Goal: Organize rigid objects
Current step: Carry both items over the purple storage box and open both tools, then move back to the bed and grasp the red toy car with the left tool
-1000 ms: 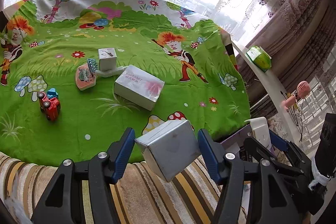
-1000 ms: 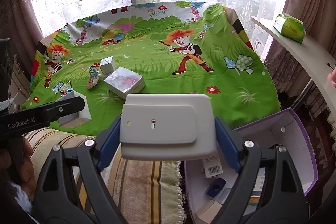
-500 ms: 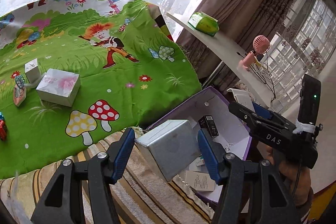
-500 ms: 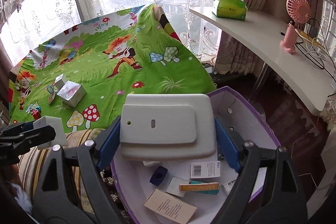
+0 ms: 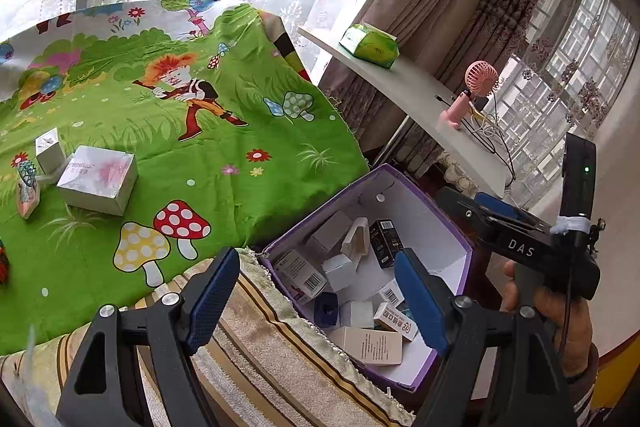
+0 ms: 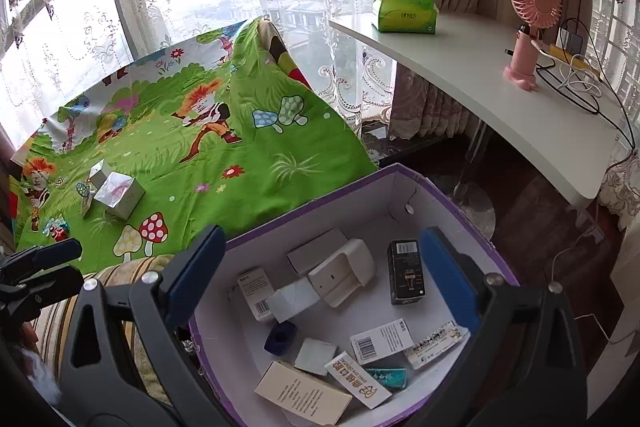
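**Ann:** Well, both claws hang over the purple box [image 6: 460, 195], and both are empty. The right gripper [image 6: 320, 275] has its jaws spread wide, nothing between the blue pads [image 6: 450, 275].

**Ben:** Same on the other side, Ann. The left gripper [image 5: 320, 299] stands wide apart too, with the box's [image 5: 448, 223] near corner showing through the gap.

**Ann:** And look inside that box. A white holder [image 6: 344, 273] lies tilted near the middle, resting against a small white carton [image 6: 292, 297]. A black carton [image 6: 406, 273] lies just to its right.

**Ben:** Lower down there's a blue cap [image 6: 281, 337], a beige carton [image 6: 302, 393] at the near wall, and a barcode carton [image 6: 382, 341] beside them. Quite a pile.

**Ann:** Out on the green cloth [image 5: 240, 163] there is more: a silver box [image 5: 98, 179] with a pink print, and a small white box [image 5: 50, 151] just behind it.

**Ben:** Plus a toy boat [image 5: 27, 187] at the silver box's left, well apart from the purple box. From the left view you can also see the right gripper [image 5: 500, 223] held in a hand [image 5: 560, 311] beyond the box's far side.

**Ann:** The box itself sits off the cloth's edge, beside a striped cushion [image 5: 288, 355].
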Demonstrator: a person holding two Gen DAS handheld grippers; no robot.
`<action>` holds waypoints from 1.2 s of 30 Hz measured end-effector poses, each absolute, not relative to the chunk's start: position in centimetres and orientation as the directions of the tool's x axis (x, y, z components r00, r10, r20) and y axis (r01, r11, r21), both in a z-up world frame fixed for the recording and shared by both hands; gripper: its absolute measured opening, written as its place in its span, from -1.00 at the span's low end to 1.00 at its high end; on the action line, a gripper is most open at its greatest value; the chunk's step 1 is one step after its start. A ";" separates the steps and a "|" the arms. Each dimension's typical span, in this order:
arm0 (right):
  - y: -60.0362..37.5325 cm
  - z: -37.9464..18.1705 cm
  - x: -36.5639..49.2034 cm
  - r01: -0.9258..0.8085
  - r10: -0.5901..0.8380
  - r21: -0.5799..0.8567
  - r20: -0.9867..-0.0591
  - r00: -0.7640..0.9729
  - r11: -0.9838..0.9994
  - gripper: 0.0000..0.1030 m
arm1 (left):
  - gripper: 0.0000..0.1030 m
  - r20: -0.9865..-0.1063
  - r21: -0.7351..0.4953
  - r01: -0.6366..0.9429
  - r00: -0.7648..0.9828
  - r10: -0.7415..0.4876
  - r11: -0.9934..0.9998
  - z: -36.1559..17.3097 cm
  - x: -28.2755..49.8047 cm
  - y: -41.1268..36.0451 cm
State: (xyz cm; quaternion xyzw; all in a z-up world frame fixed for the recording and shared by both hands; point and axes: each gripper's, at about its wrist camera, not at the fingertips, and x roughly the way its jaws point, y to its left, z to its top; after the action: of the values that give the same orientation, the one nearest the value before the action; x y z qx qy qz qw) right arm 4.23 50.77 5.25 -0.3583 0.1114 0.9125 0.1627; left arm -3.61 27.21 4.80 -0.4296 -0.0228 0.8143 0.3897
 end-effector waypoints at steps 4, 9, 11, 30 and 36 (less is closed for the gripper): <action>50.2 5.3 4.2 -0.358 0.203 0.089 -0.686 -0.699 -0.929 0.92 | 0.57 -0.682 -0.369 -0.602 -0.342 0.646 -0.708 4.7 -3.9 26.7; 49.2 5.3 3.7 -0.340 0.208 0.059 -0.687 -0.696 -0.939 0.92 | 0.57 -0.682 -0.361 -0.591 -0.361 0.637 -0.721 4.8 -4.1 26.2; 48.8 5.2 3.6 -0.328 0.206 0.048 -0.690 -0.693 -0.943 0.92 | 0.57 -0.678 -0.354 -0.591 -0.371 0.634 -0.725 4.9 -4.1 25.9; 43.5 4.6 0.6 -0.179 0.062 0.088 -0.718 -0.693 -0.980 0.92 | 0.41 -0.763 -0.248 -0.359 -0.500 0.409 -0.900 4.9 -11.7 15.3; 40.1 4.2 -1.8 -0.096 -0.022 0.121 -0.723 -0.690 -0.988 0.92 | 0.27 -0.867 -0.157 -0.203 -0.440 0.233 -0.967 2.5 -17.5 8.8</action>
State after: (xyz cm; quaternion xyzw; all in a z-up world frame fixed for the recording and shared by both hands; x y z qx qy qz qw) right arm -1.84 40.14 4.18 -0.3929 0.0748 0.9163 0.0202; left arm -17.49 8.83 2.46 -0.5133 -0.0149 0.8484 0.1284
